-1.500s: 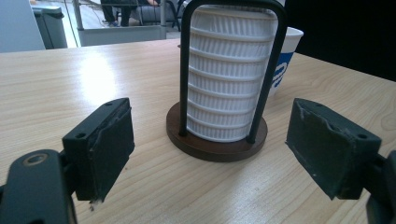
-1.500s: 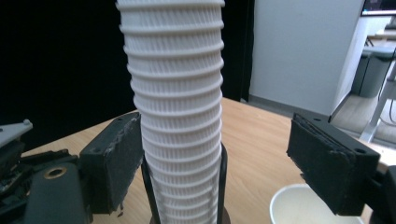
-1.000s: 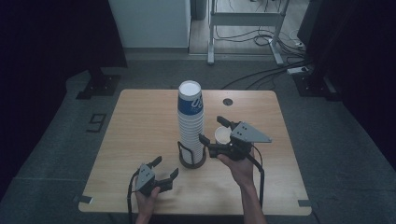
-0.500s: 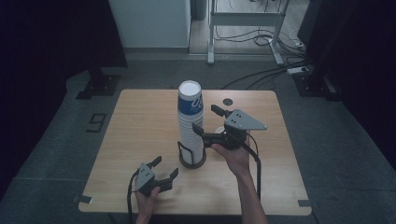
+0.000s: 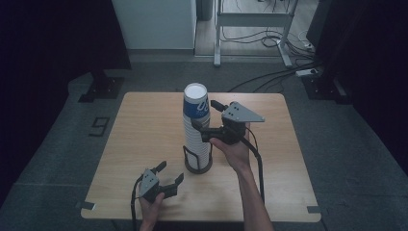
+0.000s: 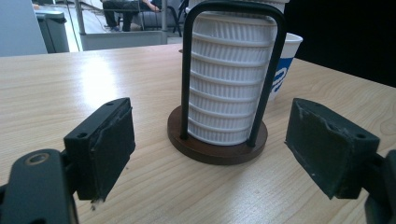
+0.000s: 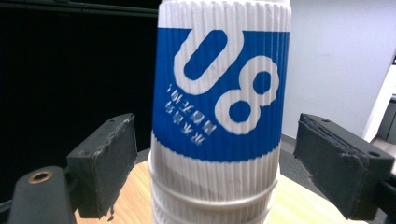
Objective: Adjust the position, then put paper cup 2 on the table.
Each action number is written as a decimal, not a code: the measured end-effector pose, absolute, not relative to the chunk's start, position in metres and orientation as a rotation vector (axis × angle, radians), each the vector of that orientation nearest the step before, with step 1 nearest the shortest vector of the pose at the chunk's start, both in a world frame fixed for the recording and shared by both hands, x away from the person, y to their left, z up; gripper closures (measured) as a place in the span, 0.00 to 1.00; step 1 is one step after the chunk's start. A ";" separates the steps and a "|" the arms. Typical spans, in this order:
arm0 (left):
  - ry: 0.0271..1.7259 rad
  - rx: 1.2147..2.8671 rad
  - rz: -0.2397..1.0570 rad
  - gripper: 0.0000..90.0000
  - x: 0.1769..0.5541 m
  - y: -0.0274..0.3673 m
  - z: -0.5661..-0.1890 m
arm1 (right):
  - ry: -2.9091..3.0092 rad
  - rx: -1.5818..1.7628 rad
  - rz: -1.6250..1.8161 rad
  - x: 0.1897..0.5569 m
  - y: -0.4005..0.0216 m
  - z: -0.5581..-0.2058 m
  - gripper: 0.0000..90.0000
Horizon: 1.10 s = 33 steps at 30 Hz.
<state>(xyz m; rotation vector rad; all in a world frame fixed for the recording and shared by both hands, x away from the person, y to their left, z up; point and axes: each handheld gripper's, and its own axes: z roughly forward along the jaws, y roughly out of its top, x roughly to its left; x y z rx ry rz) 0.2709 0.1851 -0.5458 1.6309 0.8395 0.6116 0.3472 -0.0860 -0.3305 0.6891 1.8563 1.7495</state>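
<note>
A tall stack of ribbed white paper cups [image 5: 196, 132] stands in a black wire holder [image 5: 198, 164] with a round brown base, mid-table. The top cup [image 5: 196, 103] has a blue band with white print and is upside down. My right gripper [image 5: 207, 115] is level with that top cup and open; its two pads flank the cup [image 7: 219, 112] with a gap on each side. My left gripper [image 5: 169, 173] rests open near the front edge, pointing at the holder [image 6: 217, 147], nothing between its pads. A separate blue-and-white cup [image 6: 283, 60] stands on the table behind the stack.
The wooden table [image 5: 144, 125] has bare room to the left of the stack and at the right side. Tape marks sit at its front corners [image 5: 86, 206]. Beyond the far edge are a white cabinet [image 5: 154, 24], a metal frame [image 5: 250, 19] and floor cables.
My right gripper has risen and moved left from beside the lower stack to the top cup, which now sits between its open jaws. The left gripper has stayed put.
</note>
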 end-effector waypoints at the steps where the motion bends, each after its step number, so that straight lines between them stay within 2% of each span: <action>1: 0.839 1.630 0.613 0.17 0.271 0.185 -0.546 | 1.857 0.693 1.747 0.349 -0.085 -0.330 0.14; 22: 0.839 1.625 0.613 0.17 0.270 0.185 -0.546 | 1.911 0.691 1.729 0.371 -0.062 -0.332 0.17; 26: 0.840 1.624 0.611 0.17 0.270 0.185 -0.546 | 1.894 0.681 1.740 0.372 -0.062 -0.330 0.15; 33: 0.838 1.624 0.612 0.17 0.270 0.185 -0.546 | 1.903 0.687 1.727 0.373 -0.057 -0.327 0.20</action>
